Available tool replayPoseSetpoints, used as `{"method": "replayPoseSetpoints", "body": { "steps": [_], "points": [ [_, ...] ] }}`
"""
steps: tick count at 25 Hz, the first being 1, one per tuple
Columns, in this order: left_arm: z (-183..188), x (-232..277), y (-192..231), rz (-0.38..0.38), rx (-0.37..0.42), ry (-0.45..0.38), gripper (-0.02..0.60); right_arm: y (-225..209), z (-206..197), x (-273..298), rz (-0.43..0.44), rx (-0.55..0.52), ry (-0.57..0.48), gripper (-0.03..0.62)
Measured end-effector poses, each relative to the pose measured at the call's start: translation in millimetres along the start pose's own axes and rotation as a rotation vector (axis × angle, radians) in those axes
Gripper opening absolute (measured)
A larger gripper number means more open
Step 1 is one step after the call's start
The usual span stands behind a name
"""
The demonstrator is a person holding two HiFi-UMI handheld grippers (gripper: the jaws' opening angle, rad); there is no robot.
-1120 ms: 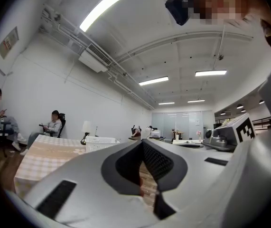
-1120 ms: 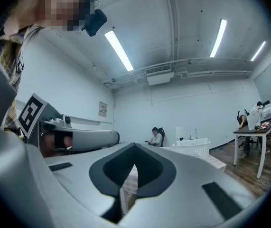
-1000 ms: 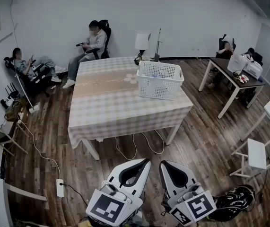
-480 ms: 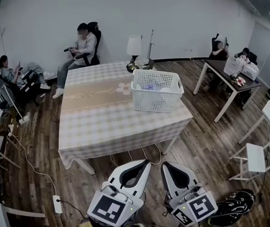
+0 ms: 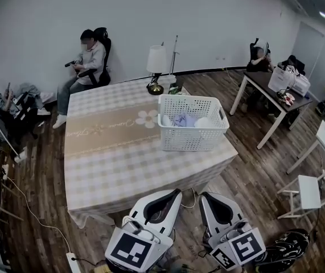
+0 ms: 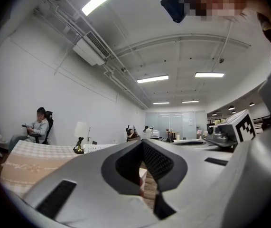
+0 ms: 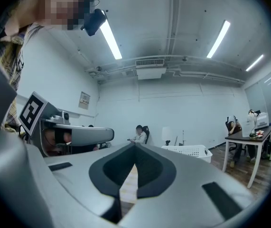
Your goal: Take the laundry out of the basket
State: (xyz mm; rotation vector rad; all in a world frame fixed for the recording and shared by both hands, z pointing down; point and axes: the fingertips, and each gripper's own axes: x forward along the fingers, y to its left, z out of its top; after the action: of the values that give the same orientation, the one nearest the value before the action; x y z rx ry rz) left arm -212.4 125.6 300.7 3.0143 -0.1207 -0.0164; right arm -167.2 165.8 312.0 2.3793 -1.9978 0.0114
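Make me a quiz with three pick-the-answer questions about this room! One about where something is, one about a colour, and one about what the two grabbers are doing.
1. Where does the laundry basket stand?
A) on the floor
B) on the table, near its right side
C) on a chair

2. What colour is the laundry basket?
A) red
B) black
C) white

3. How are the left gripper and the right gripper?
A) both shut, holding nothing
B) both wide open
C) both gripping clothes

Answers:
1 B: the head view shows it sitting on the checked cloth that covers the table.
2 C: its slotted walls are white.
3 A: each gripper view shows the jaws together with nothing between them, and the laundry lies in the basket.
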Motion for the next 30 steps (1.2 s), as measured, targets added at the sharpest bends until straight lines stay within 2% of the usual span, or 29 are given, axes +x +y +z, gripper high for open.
{"method": "replayPoseSetpoints", "body": {
  "steps": [9,14,22,30],
  "points": [
    [-7,31,45,-0.021,-0.009,0.028,0.028,-27,-15,42,-0.066,0.009,0.043,-0.005],
    [-10,59,62,-0.016,0.004,0.040,0.028,-53,-19,67,-0.068,0.013,0.043,-0.005],
    [-8,142,104,0.039,0.009,0.043,0.028,-130,-18,132,-0.031,0.016,0.026,-0.005],
    [6,238,141,0.154,-0.010,0.053,0.028,-220,-1,202,0.079,0.008,0.042,-0.005]
  ]
}}
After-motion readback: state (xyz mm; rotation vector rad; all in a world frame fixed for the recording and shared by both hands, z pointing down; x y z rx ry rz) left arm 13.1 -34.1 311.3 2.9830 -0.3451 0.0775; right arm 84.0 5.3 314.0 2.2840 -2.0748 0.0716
